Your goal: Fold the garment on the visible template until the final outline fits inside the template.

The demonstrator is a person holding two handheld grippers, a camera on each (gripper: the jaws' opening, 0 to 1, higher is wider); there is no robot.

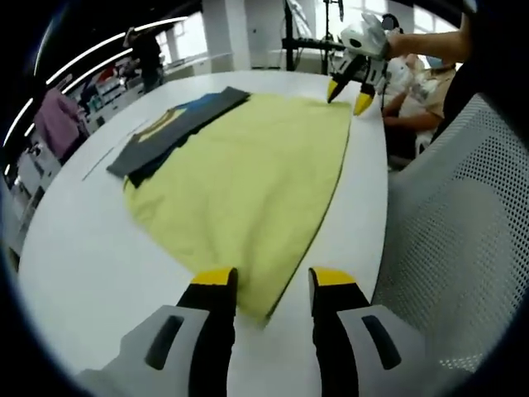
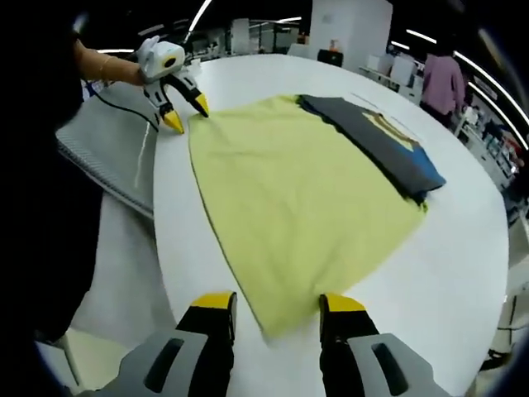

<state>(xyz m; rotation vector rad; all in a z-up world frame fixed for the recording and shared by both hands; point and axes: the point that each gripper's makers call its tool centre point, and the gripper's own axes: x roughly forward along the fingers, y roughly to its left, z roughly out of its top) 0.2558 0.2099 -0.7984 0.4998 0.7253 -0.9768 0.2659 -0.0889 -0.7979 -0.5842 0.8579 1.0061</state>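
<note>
A pale yellow garment point(image 1: 248, 190) lies spread flat on the white round table point(image 1: 91, 265); it is also spread out in the right gripper view point(image 2: 297, 207). A dark grey folded piece with blue and yellow parts point(image 1: 178, 124) point(image 2: 376, 136) lies along its far edge. My left gripper point(image 1: 271, 285) stands open at one corner of the yellow cloth, jaws either side of the tip. My right gripper point(image 2: 273, 306) is open at the opposite corner. Each gripper appears in the other's view: the right gripper point(image 1: 347, 93) and the left gripper point(image 2: 186, 112), both with jaws apart near the cloth's edge.
A grey mesh chair back point(image 1: 463, 215) point(image 2: 107, 153) stands against the table's near edge between the two hands. People point(image 2: 445, 78) stand and sit in the background beyond the table. Bare table surface point(image 2: 463, 248) surrounds the cloth.
</note>
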